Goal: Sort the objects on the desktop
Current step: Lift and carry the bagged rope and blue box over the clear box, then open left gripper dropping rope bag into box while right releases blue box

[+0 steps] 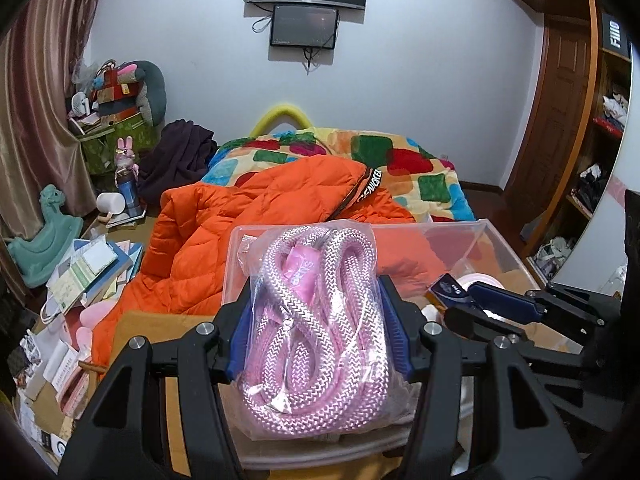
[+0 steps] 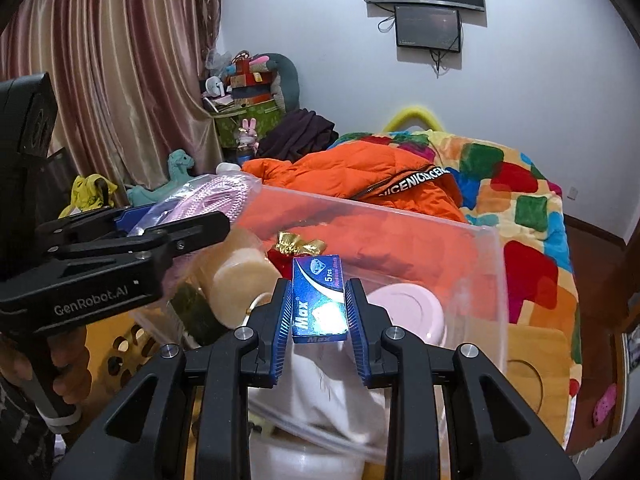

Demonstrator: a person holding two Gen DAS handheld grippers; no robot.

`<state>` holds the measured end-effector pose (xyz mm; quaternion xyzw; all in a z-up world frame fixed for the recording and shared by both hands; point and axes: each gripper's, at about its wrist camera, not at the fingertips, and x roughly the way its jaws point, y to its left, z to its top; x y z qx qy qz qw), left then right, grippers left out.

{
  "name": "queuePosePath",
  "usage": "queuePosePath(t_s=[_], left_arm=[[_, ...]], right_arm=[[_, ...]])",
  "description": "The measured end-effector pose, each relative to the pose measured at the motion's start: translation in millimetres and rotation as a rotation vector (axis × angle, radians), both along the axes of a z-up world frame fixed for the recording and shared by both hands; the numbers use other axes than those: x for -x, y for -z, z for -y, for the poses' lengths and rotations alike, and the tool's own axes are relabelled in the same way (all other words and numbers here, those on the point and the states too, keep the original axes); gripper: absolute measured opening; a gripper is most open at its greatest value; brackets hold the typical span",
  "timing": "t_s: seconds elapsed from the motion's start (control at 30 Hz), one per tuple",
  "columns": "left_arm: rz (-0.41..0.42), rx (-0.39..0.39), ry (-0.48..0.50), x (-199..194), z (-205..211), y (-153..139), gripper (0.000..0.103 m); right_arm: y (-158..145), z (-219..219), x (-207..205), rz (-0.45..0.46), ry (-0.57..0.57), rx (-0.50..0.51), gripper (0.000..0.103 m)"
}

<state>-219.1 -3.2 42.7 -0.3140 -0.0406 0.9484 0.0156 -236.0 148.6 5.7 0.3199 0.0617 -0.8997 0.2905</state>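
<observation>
My left gripper [image 1: 318, 328] is shut on a clear bag of pink braided rope [image 1: 320, 332] and holds it over the near left part of a clear plastic bin [image 1: 492, 236]. It also shows in the right wrist view [image 2: 160, 220], with the rope bag [image 2: 216, 200] at the bin's left rim. My right gripper [image 2: 318, 312] is shut on a small blue "Max" box [image 2: 318, 296], held over the clear bin [image 2: 496, 280]. In the left wrist view the right gripper [image 1: 460, 294] enters from the right with the blue box [image 1: 446, 286].
Inside the bin lie a beige round sponge [image 2: 240, 280], a pink round lid [image 2: 404, 308], a gold and red wrapper [image 2: 298, 244] and white cloth [image 2: 332, 396]. An orange jacket [image 1: 256, 232] and a patchwork quilt [image 2: 520, 208] lie behind. Books [image 1: 96, 268] clutter the left.
</observation>
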Motion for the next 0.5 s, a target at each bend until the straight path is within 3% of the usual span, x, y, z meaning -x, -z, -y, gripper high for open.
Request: queuePosePath(t_s=[0.23,0.4,0.5], left_arm=[[0.024,0.041,-0.009,12.8,-5.5,6.4,0.056],[0.005,0.051,-0.002,10.7,-6.4,-0.8,0.07],[0.002,0.066,-0.004,8.6,-8.1,-4.1,0.07]], right_arm=[[5.9,9.3,16.2,0.007,0.009,-0.038,0.025],[7.4,9.9,19.0,0.027,0.001,-0.046,0.025],[6.1,8.1,14.7,0.02,0.002,-0.05,0.025]])
